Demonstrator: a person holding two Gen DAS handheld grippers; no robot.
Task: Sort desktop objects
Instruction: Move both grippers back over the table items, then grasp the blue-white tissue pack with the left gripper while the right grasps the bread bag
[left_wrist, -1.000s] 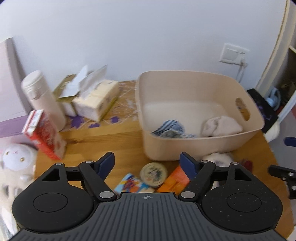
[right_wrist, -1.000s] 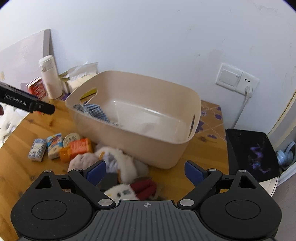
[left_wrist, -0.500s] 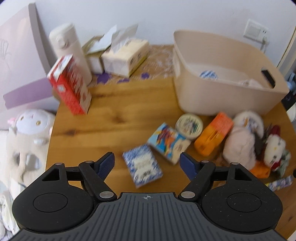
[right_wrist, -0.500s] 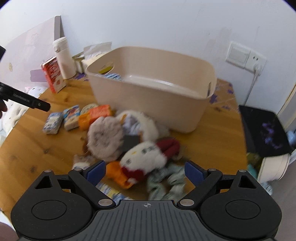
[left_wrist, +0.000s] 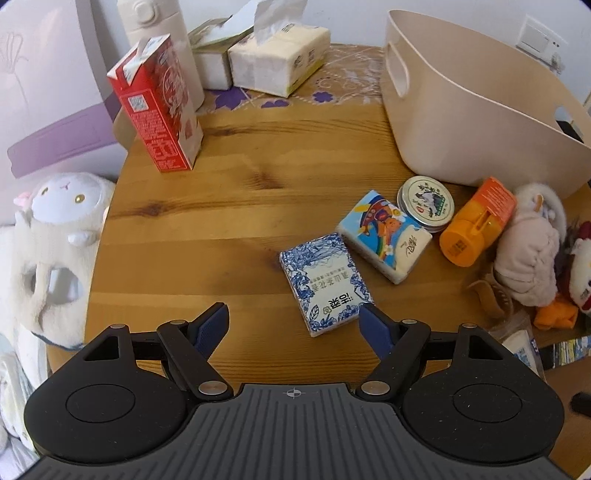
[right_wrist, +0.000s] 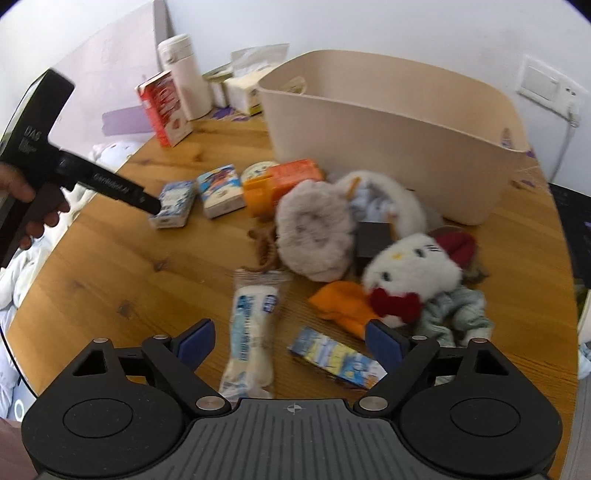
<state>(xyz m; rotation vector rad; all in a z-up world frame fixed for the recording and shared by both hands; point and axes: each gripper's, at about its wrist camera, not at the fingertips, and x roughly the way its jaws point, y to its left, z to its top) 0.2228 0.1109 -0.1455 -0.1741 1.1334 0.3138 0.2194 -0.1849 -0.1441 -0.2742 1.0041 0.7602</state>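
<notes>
On the round wooden table, my left gripper (left_wrist: 293, 326) hangs open just above a blue-and-white tissue pack (left_wrist: 324, 282); its right pad is close to the pack's near corner, not pressing it. Beside it lie a cartoon tissue pack (left_wrist: 384, 236), a round tin (left_wrist: 425, 203) and an orange bottle (left_wrist: 476, 225). My right gripper (right_wrist: 291, 341) is open and its jaws are closing; a white wrapped snack (right_wrist: 251, 332) and a blue-yellow packet (right_wrist: 336, 358) lie between and below them, untouched. A white plush cat (right_wrist: 413, 262) and a grey fluffy item (right_wrist: 314, 229) lie beyond. The beige bin (right_wrist: 388, 122) stands behind.
A red carton (left_wrist: 159, 103), a white flask (left_wrist: 159, 33) and tissue boxes (left_wrist: 277, 55) stand at the table's back left. A white plush (left_wrist: 55, 229) sits off the left edge. A person's hand (right_wrist: 22, 206) holds the left gripper's handle. A black tablet (right_wrist: 576, 229) lies right.
Both grippers have dropped and tilted down toward the table. The left view went from the bin to the tissue packs; the right view went from the bin to the pile of plush and packets.
</notes>
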